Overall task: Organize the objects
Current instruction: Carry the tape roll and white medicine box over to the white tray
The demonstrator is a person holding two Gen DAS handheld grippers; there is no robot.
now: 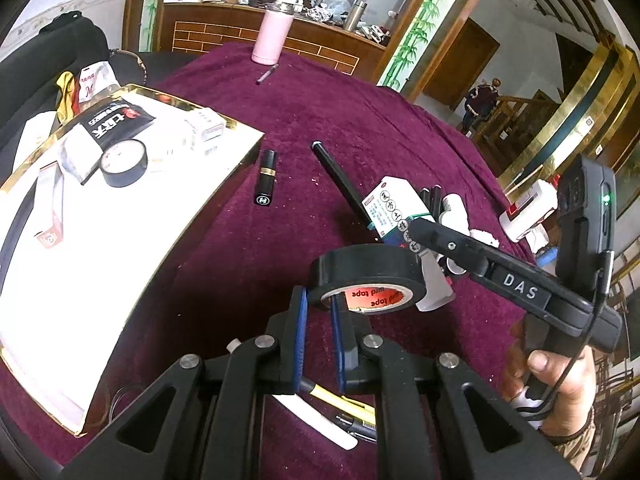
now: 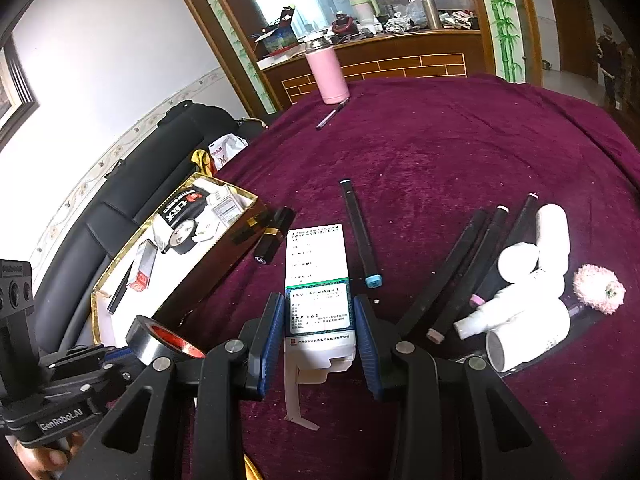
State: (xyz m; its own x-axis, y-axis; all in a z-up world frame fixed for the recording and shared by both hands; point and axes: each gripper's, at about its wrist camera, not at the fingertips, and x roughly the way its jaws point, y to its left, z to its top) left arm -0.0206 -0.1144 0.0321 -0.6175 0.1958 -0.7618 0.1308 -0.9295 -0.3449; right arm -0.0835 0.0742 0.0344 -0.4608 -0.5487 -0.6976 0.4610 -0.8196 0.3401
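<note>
My left gripper (image 1: 320, 314) is shut on the wall of a black tape roll (image 1: 366, 276) with a red core and holds it above the maroon cloth. One blue pad sits outside the ring and the other inside. Just right of it, my right gripper (image 2: 318, 312) is shut on a white medicine box (image 2: 316, 276), which is clamped by its sides between the blue pads with an end flap hanging loose. The same box (image 1: 394, 208) shows in the left wrist view, and the tape roll (image 2: 160, 336) shows at the lower left of the right wrist view.
A gold-edged white box (image 1: 120, 240) at the left holds another tape roll (image 1: 122, 162), a black packet and small cartons. On the cloth lie a lipstick (image 1: 266, 178), a black marker (image 2: 360, 232), more markers (image 2: 460, 272), white bottles (image 2: 528, 332) and a pink pompom (image 2: 598, 288). A pink flask (image 2: 328, 74) stands at the back.
</note>
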